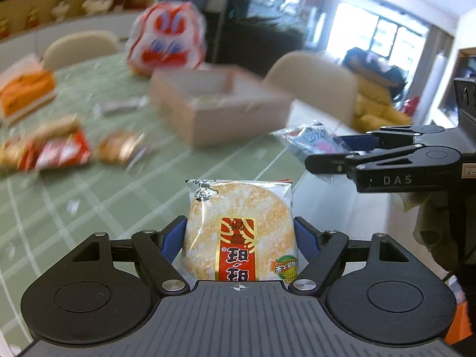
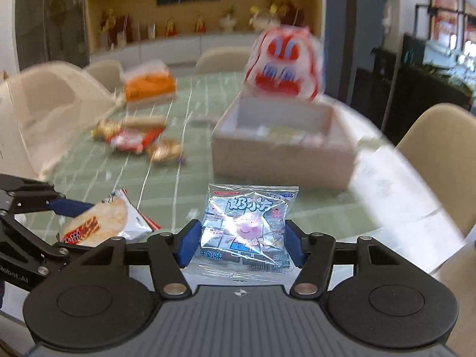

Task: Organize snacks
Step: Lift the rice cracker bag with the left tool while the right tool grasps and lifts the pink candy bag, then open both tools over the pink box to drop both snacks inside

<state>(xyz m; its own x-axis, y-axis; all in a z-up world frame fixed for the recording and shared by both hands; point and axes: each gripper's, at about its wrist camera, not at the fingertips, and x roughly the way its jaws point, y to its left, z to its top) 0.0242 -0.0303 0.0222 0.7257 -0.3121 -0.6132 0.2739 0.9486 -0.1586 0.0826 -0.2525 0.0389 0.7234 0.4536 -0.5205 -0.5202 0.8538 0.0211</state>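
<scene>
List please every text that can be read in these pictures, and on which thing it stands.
"DAS": on the right gripper.
"Robot.AI": on the left gripper.
"牛奶味": on the milk candy packet.
Red label on the rice cracker packet: large characters, not surely readable.
Other packets: blurred.

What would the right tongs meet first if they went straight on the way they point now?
Probably the near wall of the box. The right tongs, shut on a milk snack packet, point over bare tablecloth toward it. Blur makes depth unclear, so they may touch the cloth first.
</scene>
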